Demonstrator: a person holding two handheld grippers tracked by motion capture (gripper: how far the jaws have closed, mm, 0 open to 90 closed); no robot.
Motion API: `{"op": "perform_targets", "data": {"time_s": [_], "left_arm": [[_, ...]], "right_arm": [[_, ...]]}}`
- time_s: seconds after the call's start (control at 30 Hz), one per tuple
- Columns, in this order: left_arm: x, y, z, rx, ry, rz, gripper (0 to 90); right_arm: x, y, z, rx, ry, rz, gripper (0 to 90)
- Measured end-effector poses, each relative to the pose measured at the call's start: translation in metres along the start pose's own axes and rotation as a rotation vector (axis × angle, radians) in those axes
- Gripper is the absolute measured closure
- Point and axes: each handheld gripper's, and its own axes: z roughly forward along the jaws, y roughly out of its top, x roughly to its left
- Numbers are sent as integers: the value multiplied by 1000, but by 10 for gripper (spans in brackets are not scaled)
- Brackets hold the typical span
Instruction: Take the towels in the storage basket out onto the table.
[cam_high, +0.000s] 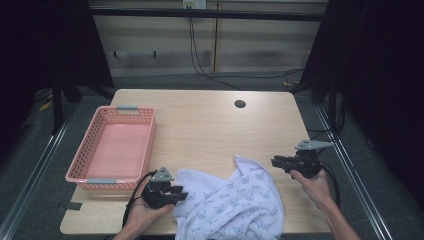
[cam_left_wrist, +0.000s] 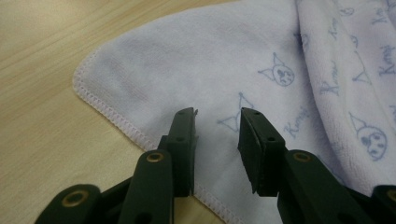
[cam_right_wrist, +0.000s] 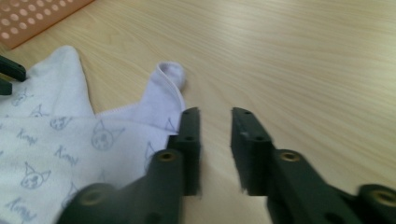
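Both claws gape empty beside the crumpled towel (cam_high: 230, 202)

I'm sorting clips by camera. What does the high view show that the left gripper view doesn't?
The high view alone takes in the pink basket, the table's round hole, the right hand-held gripper held off the cloth, and both hands. The left gripper view alone gives the stitched hem and cat print close up, with a gap between its jaws. Both show the white towel, the wooden table and the left hand-held gripper.
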Motion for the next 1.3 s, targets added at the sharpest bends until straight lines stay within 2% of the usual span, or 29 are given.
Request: {"op": "perform_targets", "data": {"time_s": [0.07,0.23,0.3,0.33,0.37,0.4,0.43,0.47,0.53,0.63,0.67,0.73,0.8,0.83,0.9,0.97,1.0,1.07,1.13,1.2,1.23,1.3], "left_arm": [[0,0,0,-3,0,-2,662],[2,1,1,-7,-8,-8,640],[1,0,1,-12,-4,-4,633],[1,0,1,-8,-2,1,631],[1,0,1,-9,-1,7,625],[0,0,1,-9,1,9,622],[0,0,0,-8,4,9,622],[1,0,0,-7,5,7,622],[1,0,0,-6,15,-1,623],[1,0,0,-6,15,0,623],[1,0,0,-5,15,1,623],[1,0,0,-4,15,5,624],[0,1,0,2,27,9,630],[0,2,0,4,24,7,629],[1,4,3,14,16,35,644],[3,8,5,20,-7,11,665],[3,9,6,13,-17,1,660],[3,11,6,1,-10,-12,640],[6,18,3,-32,-2,-15,629],[12,25,1,-75,13,-44,611],[15,27,2,-70,35,-45,600],[19,29,8,-57,46,-64,554]], "right_arm": [[2,11,19,-2,21,-10,571],[14,31,72,56,128,-26,519],[23,34,87,89,150,-41,508],[26,33,93,113,148,-54,519],[30,32,99,143,130,-68,588],[32,30,103,167,119,-70,699],[32,28,104,164,100,-71,809],[31,26,101,152,94,-61,881],[28,26,89,111,70,-46,886],[19,24,55,35,29,-36,888],[15,21,43,16,-2,-33,889],[5,11,17,-29,-24,-3,889],[-7,-2,-2,-28,-77,11,889],[-14,-9,-9,-23,-83,36,889],[-21,-23,-15,6,-96,56,888],[-22,-36,-17,45,-113,42,888],[-24,-42,-18,56,-103,55,887],[-26,-50,-18,81,-85,70,856],[-27,-54,-16,86,-83,69,744],[-27,-51,-14,82,-84,65,635],[-26,-48,-12,81,-95,62,594],[-26,-41,-8,75,-99,56,546]]}}
